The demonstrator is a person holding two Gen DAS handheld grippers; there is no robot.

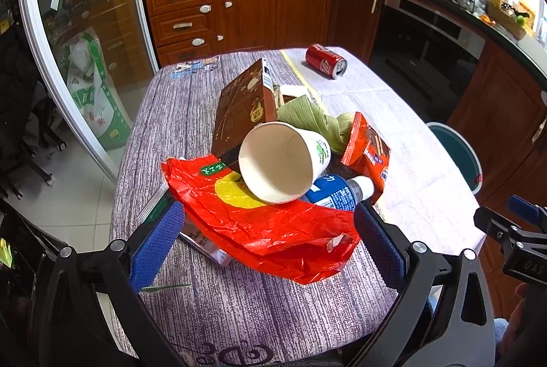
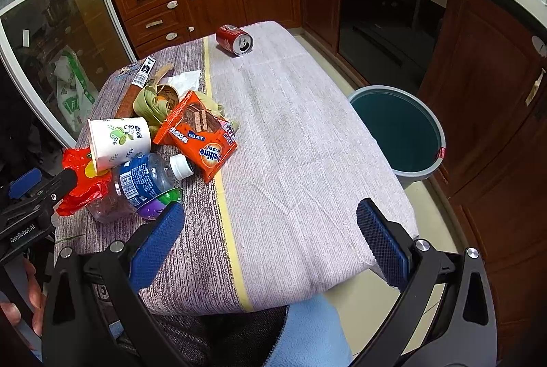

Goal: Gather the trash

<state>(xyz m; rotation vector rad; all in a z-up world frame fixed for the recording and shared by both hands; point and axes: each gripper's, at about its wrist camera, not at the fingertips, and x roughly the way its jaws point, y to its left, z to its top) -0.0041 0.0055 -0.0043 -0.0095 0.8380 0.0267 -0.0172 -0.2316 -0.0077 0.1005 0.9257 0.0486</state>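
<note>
Red plastic bag (image 1: 259, 227): crumpled on the desk (image 1: 259, 315) right between the fingers of my left claw (image 1: 270, 244), lowest and nearest piece of the trash pile.
Left claw: spread wide, holding nothing; one blue pad (image 1: 157, 244) sits at the bag's left edge, the other at its right.
Right claw (image 2: 273, 244): also wide open and empty, hovering over bare cloth to the right of the pile.
Step in hand, as I judge it: take the bag first, since it lies in my left claw's mouth.
How to do it well: close on a bunched fold rather than a single thin layer, and lift slowly, because the paper cup (image 1: 283, 162) lies tipped on top of it and will likely roll off.
Also ahead of the left claw: blue-labelled bottle (image 1: 338, 192) touching the cup, orange snack wrapper (image 1: 367, 155) to the right, green leaves (image 1: 314, 121) and a brown box (image 1: 242, 107) behind.
Farther off: red can (image 1: 326, 61) on its side, well apart at the far end.
Bin (image 2: 400, 131): on the floor, ahead and to the right of my right claw, just beside the desk.
In the way: cup and bottle crowd the bag.
</note>
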